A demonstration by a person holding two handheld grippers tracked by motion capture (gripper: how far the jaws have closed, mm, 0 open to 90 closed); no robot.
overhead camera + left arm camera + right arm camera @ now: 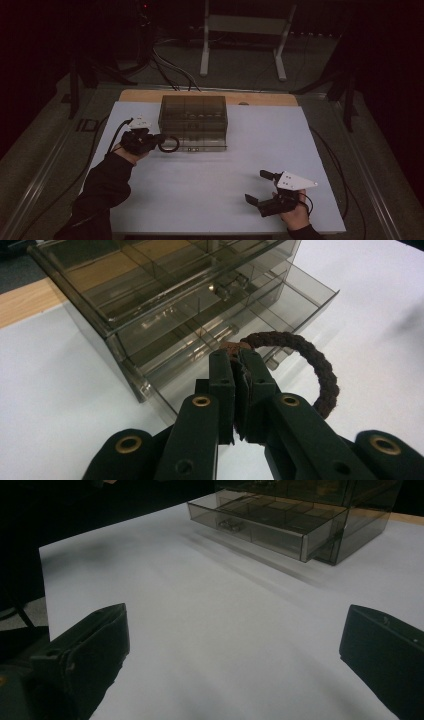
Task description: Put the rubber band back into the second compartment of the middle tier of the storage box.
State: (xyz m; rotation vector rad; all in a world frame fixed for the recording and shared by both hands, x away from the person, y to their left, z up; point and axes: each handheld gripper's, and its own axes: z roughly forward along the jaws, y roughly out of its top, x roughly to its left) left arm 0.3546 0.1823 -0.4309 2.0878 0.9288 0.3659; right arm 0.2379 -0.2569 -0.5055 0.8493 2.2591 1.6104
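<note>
Hair tie [310, 365], a brown braided ring, is hanging pinched in the left tongs [239, 365], its loop pointing right toward the drawer box [193, 120]; right tongs [263, 188] are gaping apart near the counter [210, 195] edge.

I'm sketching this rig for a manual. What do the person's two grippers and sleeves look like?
Both grippers have black bodies and two black jaws. The left gripper shows brass-coloured rivets on its jaw links. The right gripper carries a pale grey three-cornered plate with small dark dots; the left one has a similar plate on top. A black cable trails from each. The left forearm wears a black sleeve.
</note>
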